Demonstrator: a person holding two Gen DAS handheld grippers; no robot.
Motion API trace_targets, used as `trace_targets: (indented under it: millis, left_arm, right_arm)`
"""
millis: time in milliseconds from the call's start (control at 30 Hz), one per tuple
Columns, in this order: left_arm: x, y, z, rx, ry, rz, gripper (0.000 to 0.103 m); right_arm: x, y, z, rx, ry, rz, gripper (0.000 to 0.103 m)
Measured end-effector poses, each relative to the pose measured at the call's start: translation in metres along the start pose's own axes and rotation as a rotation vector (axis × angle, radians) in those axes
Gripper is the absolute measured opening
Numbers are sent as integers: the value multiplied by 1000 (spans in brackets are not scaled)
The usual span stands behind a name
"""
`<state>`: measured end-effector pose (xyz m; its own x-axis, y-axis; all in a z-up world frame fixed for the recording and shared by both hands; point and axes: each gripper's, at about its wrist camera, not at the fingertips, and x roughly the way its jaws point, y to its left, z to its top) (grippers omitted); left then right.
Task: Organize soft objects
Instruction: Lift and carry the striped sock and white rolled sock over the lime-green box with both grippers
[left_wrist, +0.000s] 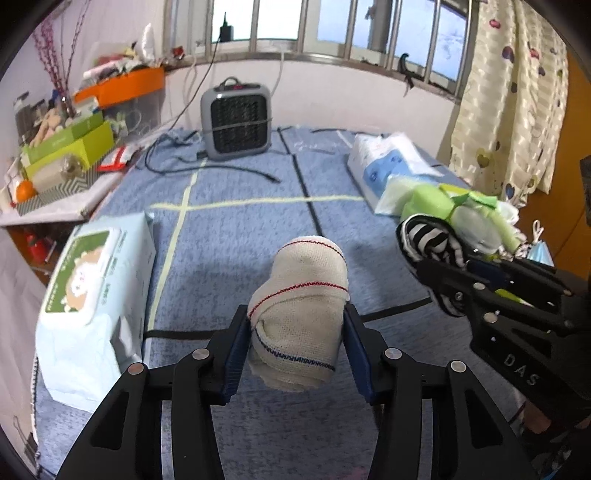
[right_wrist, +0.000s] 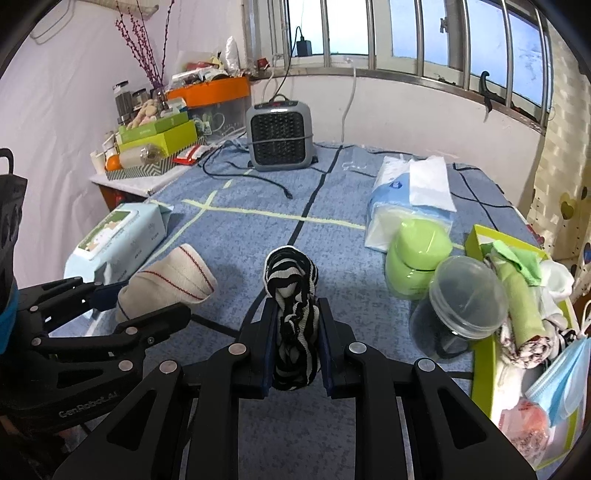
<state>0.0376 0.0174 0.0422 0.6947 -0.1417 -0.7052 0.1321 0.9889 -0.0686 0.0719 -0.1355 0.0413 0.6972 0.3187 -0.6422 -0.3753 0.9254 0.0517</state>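
The left gripper (left_wrist: 295, 343) clamps a beige bandage roll (left_wrist: 299, 314), long axis running forward past its jaws; the right gripper (right_wrist: 295, 339) clamps a striped sock bundle (right_wrist: 293, 314), likewise pointing ahead.

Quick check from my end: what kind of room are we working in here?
Most likely a lived-in home room: a table under a blue blanket, a small space heater by the barred window, and a patterned curtain alongside cluttered household boxes.

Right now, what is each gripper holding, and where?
Left gripper has the rolled bandage by its near end; right gripper clamps the striped cloth midway.
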Motion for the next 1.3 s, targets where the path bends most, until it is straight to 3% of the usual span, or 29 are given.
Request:
trace_targets:
  millis: [533,1300]
  left_arm:
    - [-30,-45,15,78,-88,-58,47]
    - [-27,-127,29,201,-101,-184,47]
  right_arm:
    - [-38,-30,-5,58,-65,-45,21]
    - [-85,-108,-27,177,-109,-200,21]
